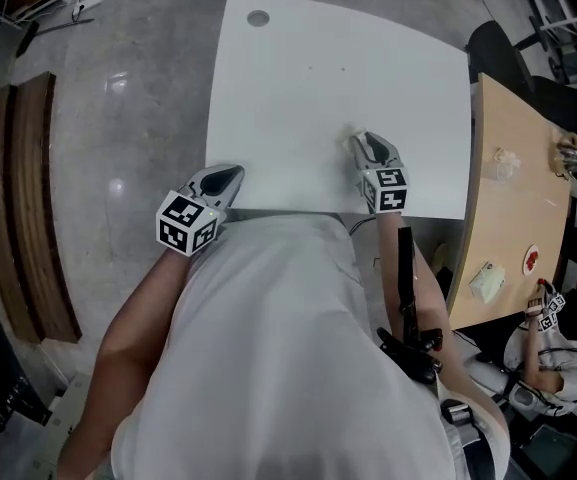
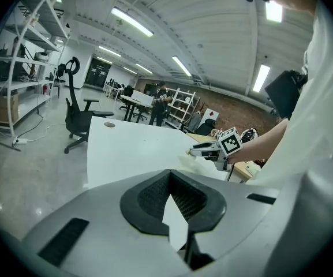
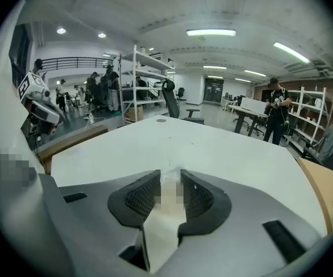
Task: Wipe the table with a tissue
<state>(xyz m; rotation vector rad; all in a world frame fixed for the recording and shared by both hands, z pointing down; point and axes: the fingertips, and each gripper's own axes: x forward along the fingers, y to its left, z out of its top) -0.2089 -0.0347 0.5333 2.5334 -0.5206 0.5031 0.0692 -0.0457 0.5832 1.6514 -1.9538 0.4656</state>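
While my right tongs [image 1: 362, 142] pinch a crumpled white tissue [image 1: 352, 131] over the white table [image 1: 308, 68], my left tongs [image 1: 230, 176] hang closed, empty, at its edge.

A small, pale, crumpled tissue [image 3: 169, 175] sits pinched in the right gripper [image 1: 358, 140]. It is over the white table [image 1: 298, 68], towards its near edge.
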